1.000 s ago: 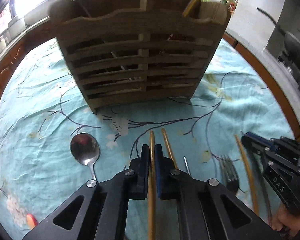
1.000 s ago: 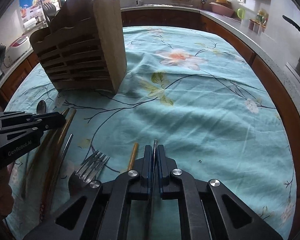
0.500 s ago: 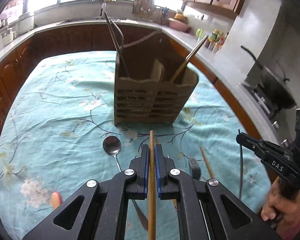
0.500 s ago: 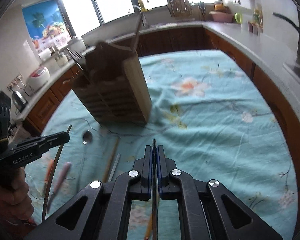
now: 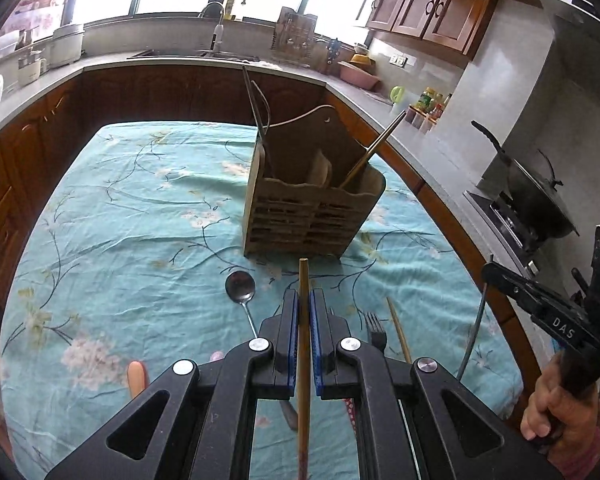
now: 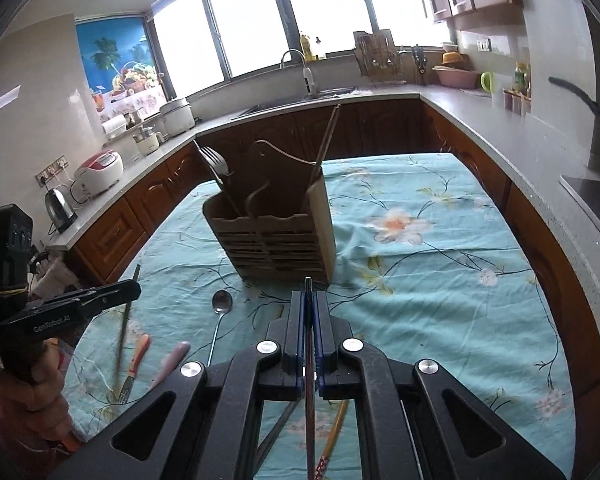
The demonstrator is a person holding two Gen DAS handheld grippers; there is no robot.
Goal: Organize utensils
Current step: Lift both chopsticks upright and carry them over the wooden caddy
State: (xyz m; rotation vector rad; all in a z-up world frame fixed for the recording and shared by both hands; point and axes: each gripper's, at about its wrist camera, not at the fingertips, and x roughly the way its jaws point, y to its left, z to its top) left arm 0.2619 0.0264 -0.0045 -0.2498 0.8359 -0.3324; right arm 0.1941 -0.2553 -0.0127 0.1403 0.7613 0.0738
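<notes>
Both grippers hang above the table, the left gripper (image 5: 304,312) clamped on a wooden chopstick (image 5: 303,280) and the right gripper (image 6: 308,300) on a thin metal utensil (image 6: 309,360), each shaft pointing straight ahead at the wooden holder (image 5: 312,216), seemingly equally near.

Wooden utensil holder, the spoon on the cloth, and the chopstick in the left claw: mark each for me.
Wooden utensil holder (image 5: 300,220), left wrist view, slatted front wall.
Spoon (image 5: 240,286), left wrist view, bowl.
Chopstick (image 5: 303,276), left wrist view, shaft just beyond the pads.
</notes>
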